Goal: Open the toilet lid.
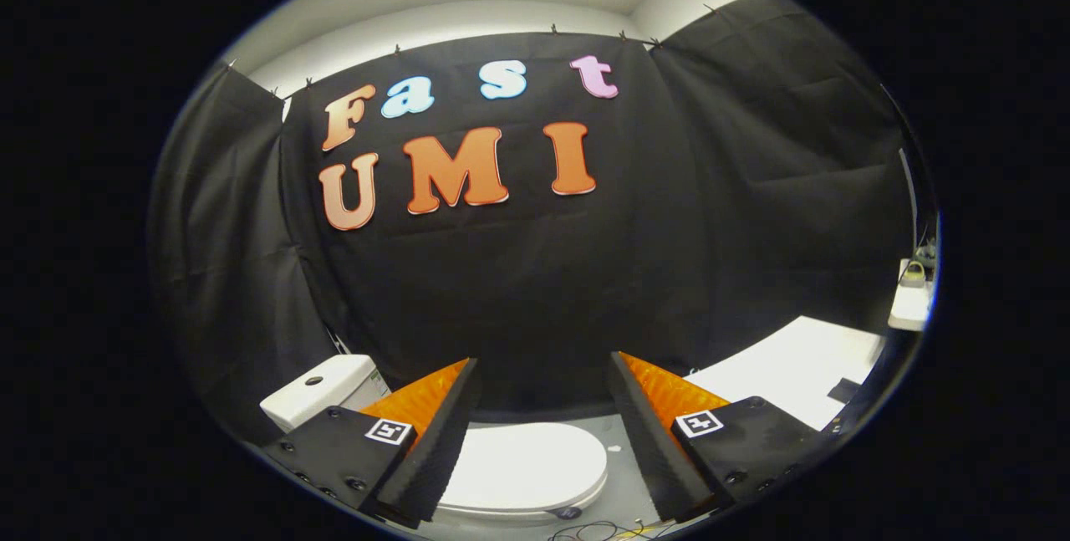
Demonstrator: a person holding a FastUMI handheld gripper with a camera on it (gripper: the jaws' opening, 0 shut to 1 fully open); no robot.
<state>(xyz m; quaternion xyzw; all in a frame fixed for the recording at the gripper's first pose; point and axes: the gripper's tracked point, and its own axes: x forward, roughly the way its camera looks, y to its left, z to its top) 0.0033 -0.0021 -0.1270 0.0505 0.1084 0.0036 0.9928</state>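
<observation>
A white toilet stands below and ahead of me, its closed oval lid (527, 466) lying flat on the bowl. The white tank (322, 390), with a round button on top, sits behind my left finger. My gripper (543, 374) hovers above the toilet, open, with nothing between its fingers. The lid shows in the wide gap between the two fingers, well beyond their tips. The left finger (439, 432) covers the lid's edge nearest the tank.
A white tabletop (786, 370) lies beyond the right finger. Loose cables (598, 531) trail on the grey floor near the toilet's front. A white shelf (911, 303) with small items stands past the tabletop. Black cloth walls close in the booth.
</observation>
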